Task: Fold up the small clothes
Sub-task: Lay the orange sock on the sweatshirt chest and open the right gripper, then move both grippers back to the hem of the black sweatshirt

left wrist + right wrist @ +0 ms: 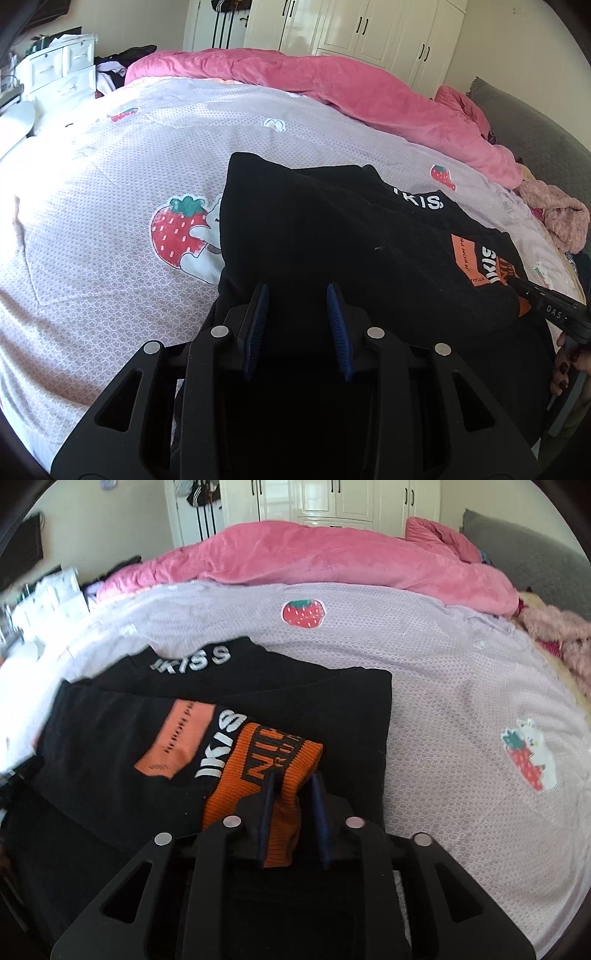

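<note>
A black garment [332, 229] with white "IKISS" lettering and an orange patch lies folded on the strawberry-print bedspread [110, 192]. My left gripper [297, 291] rests low over its near edge. Its blue pads stand apart with dark cloth between them, and whether they pinch it is hidden. In the right wrist view the garment [110, 757] has an orange ribbed cuff [266, 760] laid across it. My right gripper [293, 775] has this cuff between its jaws, and a dark sliver separates the cloth from the right pad. The cuff [522, 308] also shows in the left wrist view.
A pink quilt [332, 85] is heaped along the far side of the bed. A fluffy pink item [557, 218] and a grey headboard [535, 129] are at the right. White drawers [62, 66] stand at the left. A hand with dark nails [565, 369] holds the right tool.
</note>
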The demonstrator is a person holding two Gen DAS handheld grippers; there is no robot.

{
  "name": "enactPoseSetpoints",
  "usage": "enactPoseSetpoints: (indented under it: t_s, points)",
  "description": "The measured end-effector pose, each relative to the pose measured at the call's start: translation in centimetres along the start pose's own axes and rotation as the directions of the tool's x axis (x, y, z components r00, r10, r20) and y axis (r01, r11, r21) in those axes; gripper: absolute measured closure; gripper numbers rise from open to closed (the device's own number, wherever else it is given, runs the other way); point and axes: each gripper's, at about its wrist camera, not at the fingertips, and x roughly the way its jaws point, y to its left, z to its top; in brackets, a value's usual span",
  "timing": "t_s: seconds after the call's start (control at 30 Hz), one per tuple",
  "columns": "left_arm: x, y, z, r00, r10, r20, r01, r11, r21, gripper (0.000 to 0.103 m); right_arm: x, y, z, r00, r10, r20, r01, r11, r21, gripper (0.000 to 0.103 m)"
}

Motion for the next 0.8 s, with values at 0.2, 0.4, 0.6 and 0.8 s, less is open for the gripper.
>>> enactPoseSetpoints:
  t_s: [0.2, 0.4, 0.6, 0.8]
  points:
    - [-0.4, -0.2, -0.1, 1.000, 0.008, 0.002, -0.008, 1.000, 0.002, 0.077, -3.2, 0.9, 0.5, 0.993, 0.036, 0.115, -0.036, 0.999, 0.001, 0.071]
    - [-1.0, -0.2, -0.3, 1.000, 0.006, 0.004, -0.006, 1.000, 0.000, 0.077, -2.7, 5.6, 0.0, 0.987, 0.145, 0.069, -0.136, 0.982, -0.128, 0.069]
    - [-1.4, 0.0, -0.5, 1.000, -0.006, 0.007, 0.006, 1.000, -0.005, 0.077, -0.2, 6.9, -1.1, 0.988, 0.145, -0.052, -0.152, 0.975, -0.165, 0.063]
    - [-1.8, 0.1, -0.6, 1.000, -0.012, 0.011, 0.012, 1.000, -0.012, 0.077, -0.6, 6.9, -1.1, 0.988, 0.145, -0.056, -0.152, 0.976, -0.154, 0.063]
